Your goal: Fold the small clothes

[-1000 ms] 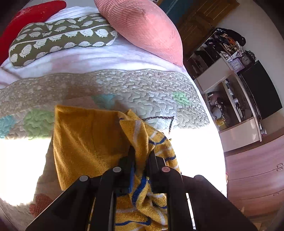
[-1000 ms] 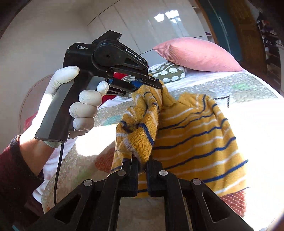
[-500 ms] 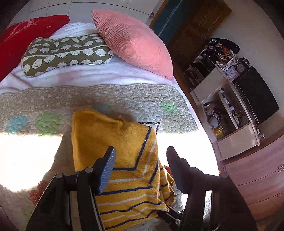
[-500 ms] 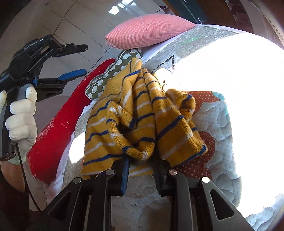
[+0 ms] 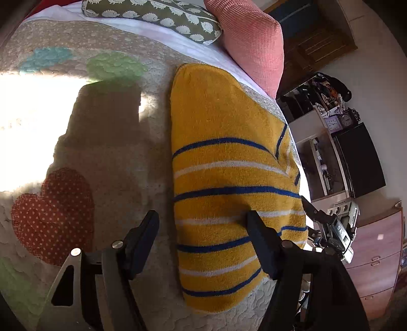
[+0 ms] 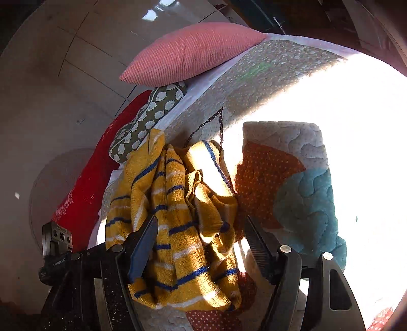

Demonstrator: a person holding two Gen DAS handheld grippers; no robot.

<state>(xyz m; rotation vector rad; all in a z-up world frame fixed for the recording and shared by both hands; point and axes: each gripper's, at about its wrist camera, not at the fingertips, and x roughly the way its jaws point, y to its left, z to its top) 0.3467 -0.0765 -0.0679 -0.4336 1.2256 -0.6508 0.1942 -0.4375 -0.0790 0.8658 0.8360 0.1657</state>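
A small yellow knit garment with blue and white stripes lies folded on the quilted bedspread. My left gripper is open just above its near part, its right finger over the cloth and its left finger beside the garment's left edge. In the right wrist view the same garment looks bunched and creased at its side. My right gripper is open with the cloth lying between its fingers, not pinched. Part of the right gripper shows at the garment's right edge in the left wrist view.
A pink pillow, a green patterned cushion and a red cushion lie at the head of the bed. Shelves, a dark screen and drawers stand beyond the bed's right edge. Strong sunlight washes out part of the quilt.
Both grippers held the garment lifted; the left let go first, then the right. The garment now lies folded on the bed and both grippers are open.
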